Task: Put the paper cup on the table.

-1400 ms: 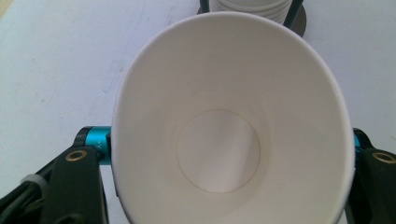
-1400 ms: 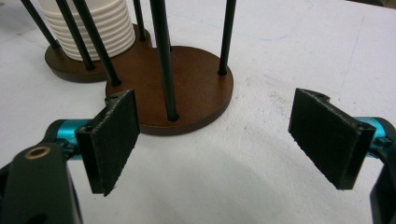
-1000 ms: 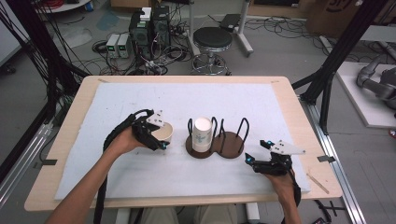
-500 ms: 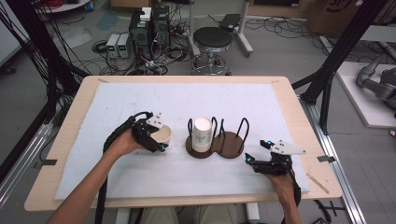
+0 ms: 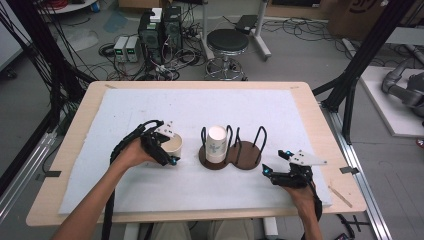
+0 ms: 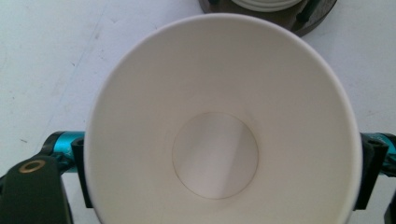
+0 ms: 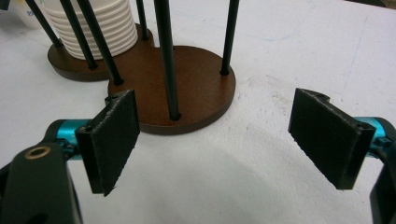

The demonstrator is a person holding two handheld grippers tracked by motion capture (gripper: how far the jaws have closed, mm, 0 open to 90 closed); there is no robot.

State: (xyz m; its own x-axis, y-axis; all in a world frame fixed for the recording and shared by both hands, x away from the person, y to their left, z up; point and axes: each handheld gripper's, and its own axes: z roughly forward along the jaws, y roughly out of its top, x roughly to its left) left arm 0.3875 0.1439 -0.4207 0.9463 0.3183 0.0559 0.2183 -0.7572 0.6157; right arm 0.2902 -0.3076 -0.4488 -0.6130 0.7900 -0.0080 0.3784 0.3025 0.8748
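1. While your left gripper [image 5: 167, 145] grips a white paper cup [image 5: 173, 145] on the white mat [image 5: 150, 105], the dark wooden cup holder [image 5: 232, 155] stands just to its right, between your two grippers.
2. The holder has two round bases joined together, with thin black rods rising from them; its left bay holds a stack of white cups [image 5: 216, 143], and its right bay has bare wood.
3. Your right gripper [image 7: 229, 140] rests near the mat's front right with its jaws spread wide, the holder's right base just ahead of them.
4. From the left gripper view, the paper cup [image 6: 219, 135] is upright, plain white inside with a round flat bottom, a jaw at each side of its wall.
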